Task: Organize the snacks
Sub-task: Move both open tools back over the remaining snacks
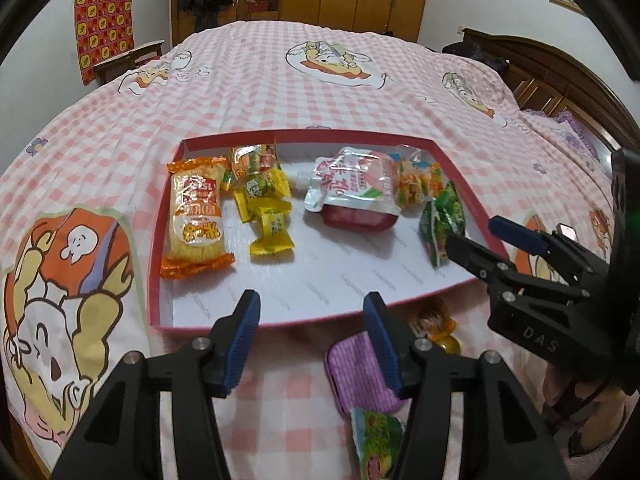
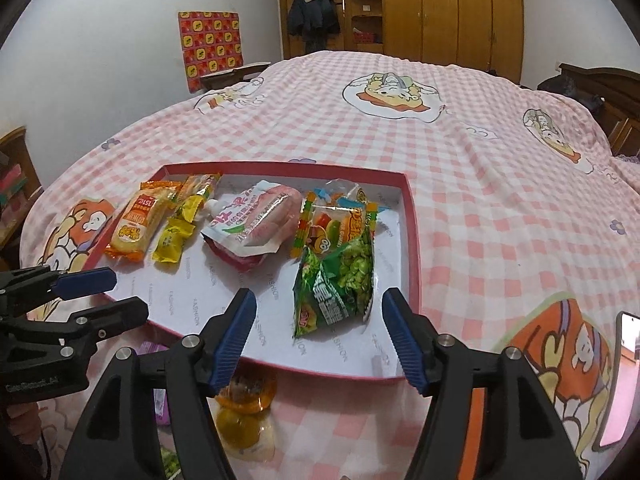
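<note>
A shallow red-rimmed box (image 1: 320, 280) (image 2: 280, 344) lies on the bed. It holds an orange cracker pack (image 1: 196, 216), yellow candies (image 1: 268, 208), a pink pouch (image 1: 352, 188), a gummy pack (image 1: 416, 184) and a green pea pack (image 2: 336, 284). On the sheet in front of the box lie a purple packet (image 1: 356, 376), an orange jelly cup (image 2: 244, 404) and a small green packet (image 1: 376, 440). My left gripper (image 1: 312, 304) is open over the box's near rim, nothing between its fingers. My right gripper (image 2: 320, 300) is open and holds nothing, just short of the pea pack.
The bed wears a pink checked sheet (image 1: 320, 92) with cartoon prints. A dark wooden headboard (image 1: 560, 72) stands at the right, and wardrobes (image 2: 452, 4) line the far wall. A small wooden stand (image 1: 128, 56) sits by the left wall.
</note>
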